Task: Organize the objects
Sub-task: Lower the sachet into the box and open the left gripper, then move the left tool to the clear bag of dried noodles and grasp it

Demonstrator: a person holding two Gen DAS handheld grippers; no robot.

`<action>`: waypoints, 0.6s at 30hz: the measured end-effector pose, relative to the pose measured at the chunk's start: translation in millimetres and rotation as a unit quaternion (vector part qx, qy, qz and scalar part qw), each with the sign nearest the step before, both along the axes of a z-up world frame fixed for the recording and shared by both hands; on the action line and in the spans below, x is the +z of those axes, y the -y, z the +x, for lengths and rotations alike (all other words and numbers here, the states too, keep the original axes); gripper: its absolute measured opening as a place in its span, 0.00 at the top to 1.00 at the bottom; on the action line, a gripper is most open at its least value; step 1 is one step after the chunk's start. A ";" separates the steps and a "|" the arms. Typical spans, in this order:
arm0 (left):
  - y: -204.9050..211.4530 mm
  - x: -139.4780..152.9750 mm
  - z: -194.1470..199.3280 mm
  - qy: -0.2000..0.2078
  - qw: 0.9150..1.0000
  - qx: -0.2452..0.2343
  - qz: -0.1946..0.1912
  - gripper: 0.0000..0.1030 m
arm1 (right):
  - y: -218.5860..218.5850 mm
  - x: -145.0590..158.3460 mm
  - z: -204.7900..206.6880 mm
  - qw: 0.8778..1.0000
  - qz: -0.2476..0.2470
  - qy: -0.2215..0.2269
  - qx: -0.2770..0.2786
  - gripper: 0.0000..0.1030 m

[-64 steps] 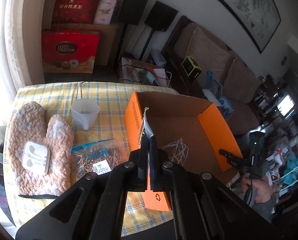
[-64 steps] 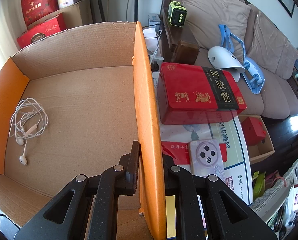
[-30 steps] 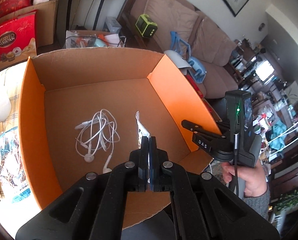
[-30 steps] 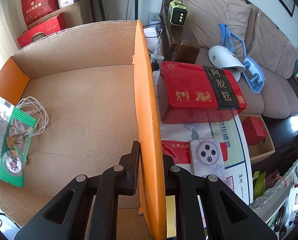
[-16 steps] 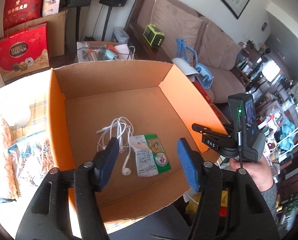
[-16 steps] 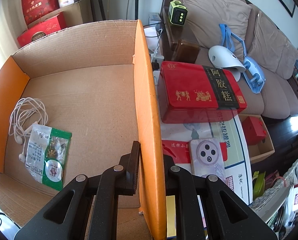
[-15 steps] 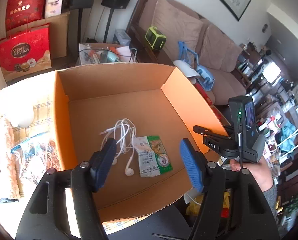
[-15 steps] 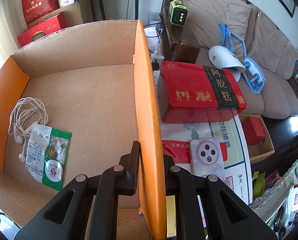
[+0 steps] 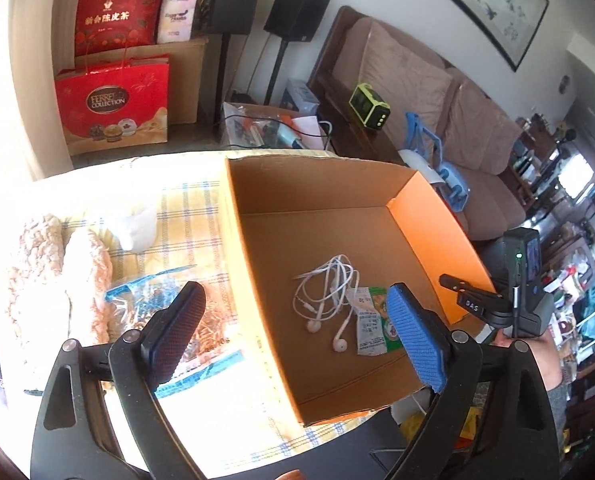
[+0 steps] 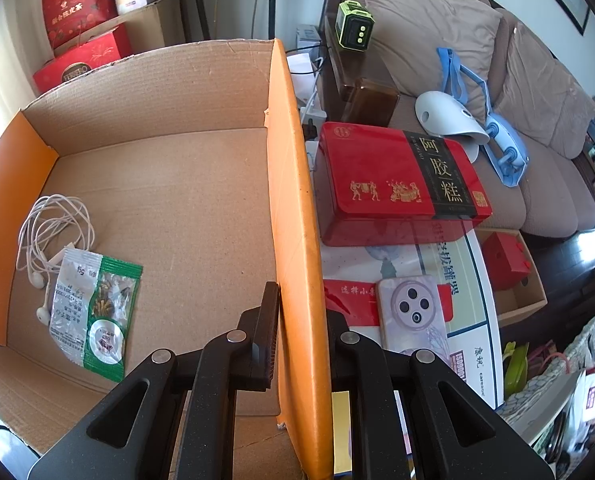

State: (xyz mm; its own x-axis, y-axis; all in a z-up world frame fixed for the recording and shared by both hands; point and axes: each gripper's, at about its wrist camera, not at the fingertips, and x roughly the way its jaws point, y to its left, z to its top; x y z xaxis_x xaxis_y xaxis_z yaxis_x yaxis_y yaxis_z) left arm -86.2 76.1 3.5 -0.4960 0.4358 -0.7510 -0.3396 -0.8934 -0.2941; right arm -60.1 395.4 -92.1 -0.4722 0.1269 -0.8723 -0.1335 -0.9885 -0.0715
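An orange cardboard box (image 9: pixel 437 236) stands open on the table. Inside lie white earphones (image 9: pixel 329 292) and a small green-and-white sachet (image 9: pixel 371 326), side by side; both also show in the right wrist view, earphones (image 10: pixel 53 236) and sachet (image 10: pixel 95 308). My left gripper (image 9: pixel 297 340) is open and empty, above the box's left wall. My right gripper (image 10: pixel 297 332) is shut on the box's right wall (image 10: pixel 293 216) and shows in the left wrist view (image 9: pixel 481 304).
A clear bag of small brown bits (image 9: pixel 169 312), a fluffy mitten (image 9: pixel 53 280) and a white cup (image 9: pixel 137 224) lie left of the box on the checked cloth. A red tin (image 10: pixel 397 180) and a phone (image 10: pixel 411 316) sit right of the box.
My left gripper opened and dropped the sachet into the box beside the earphones, then drew back and to the left. The right gripper has not moved.
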 end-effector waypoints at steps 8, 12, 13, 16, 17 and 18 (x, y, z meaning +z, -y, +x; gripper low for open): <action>25.6 3.9 1.5 -0.046 0.996 0.052 -0.053 0.01 | 0.5 -0.1 0.5 1.000 0.001 0.001 0.001 0.88; 39.6 -2.5 -2.6 -0.039 0.994 0.068 -0.075 0.00 | 0.6 -0.1 0.5 1.000 0.002 0.001 0.001 0.88; 44.2 -5.3 -4.0 -0.035 0.994 0.071 -0.075 0.00 | 0.5 -0.1 0.6 1.000 0.002 0.001 0.001 0.88; 57.5 -17.7 -8.1 -0.020 0.993 0.084 -0.079 0.00 | 0.3 0.1 1.0 1.000 0.000 0.000 0.001 0.87; 61.3 -23.4 -9.4 -0.012 0.993 0.087 -0.081 0.00 | 0.3 0.2 1.1 1.000 0.000 0.000 0.001 0.87; 64.7 -29.1 -10.9 -0.004 0.992 0.090 -0.083 0.00 | 0.3 0.2 1.2 1.000 0.000 0.000 0.001 0.87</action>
